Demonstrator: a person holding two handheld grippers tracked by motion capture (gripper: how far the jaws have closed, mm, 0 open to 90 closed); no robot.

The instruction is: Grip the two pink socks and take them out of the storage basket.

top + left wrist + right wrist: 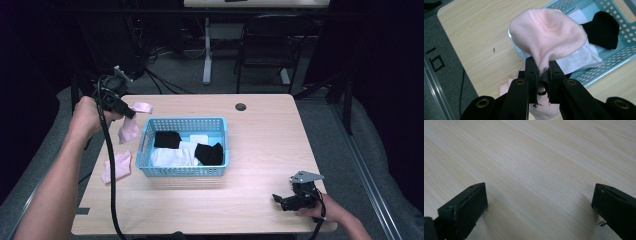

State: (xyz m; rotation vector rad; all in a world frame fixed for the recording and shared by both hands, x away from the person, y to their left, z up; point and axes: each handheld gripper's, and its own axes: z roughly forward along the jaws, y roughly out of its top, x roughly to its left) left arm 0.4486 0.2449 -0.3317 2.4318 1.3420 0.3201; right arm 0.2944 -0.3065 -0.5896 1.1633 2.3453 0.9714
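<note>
**A:** So which step is this? The left gripper (543, 75) has its jaws clamped on a pink sock (549, 35), which hangs in the air just left of the blue basket (145, 137).

**B:** Looks like the carry. Next it needs to swing over the rim and let go above the black and white socks inside. A second pink sock (117, 166) lies on the worktop (270, 145). The right gripper (286, 201) rests near the front edge, jaws wide apart, empty.
</note>
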